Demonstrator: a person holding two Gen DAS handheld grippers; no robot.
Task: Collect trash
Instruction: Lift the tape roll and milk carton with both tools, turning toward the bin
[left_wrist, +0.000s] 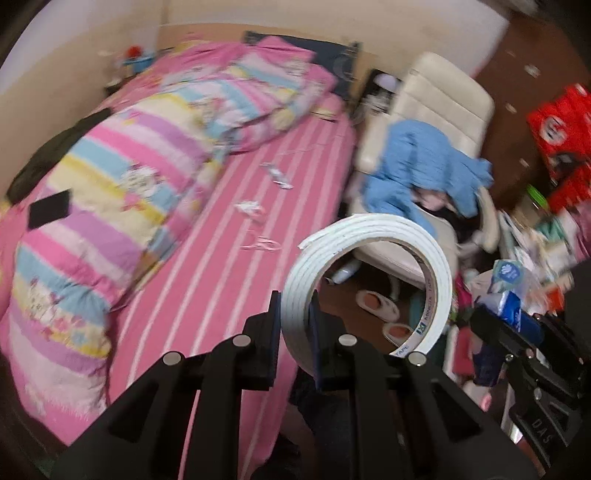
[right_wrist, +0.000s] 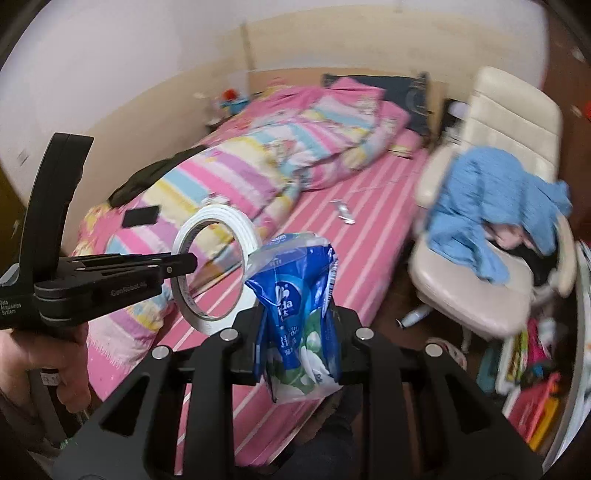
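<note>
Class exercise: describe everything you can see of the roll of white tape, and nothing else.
The roll of white tape is a wide ring of layered white foam-like tape on a card core with blue print inside. A loose end lifts at its top edge. It stands on edge, held in the air above the pink striped bed. The left gripper is shut on its wall, one finger outside, one inside the hole.

Tape roll (left_wrist: 369, 280) matt white foam, prob.; wrapper (right_wrist: 295, 310) glossy plastic; bedsheet (left_wrist: 258, 236) striped cloth.
</note>
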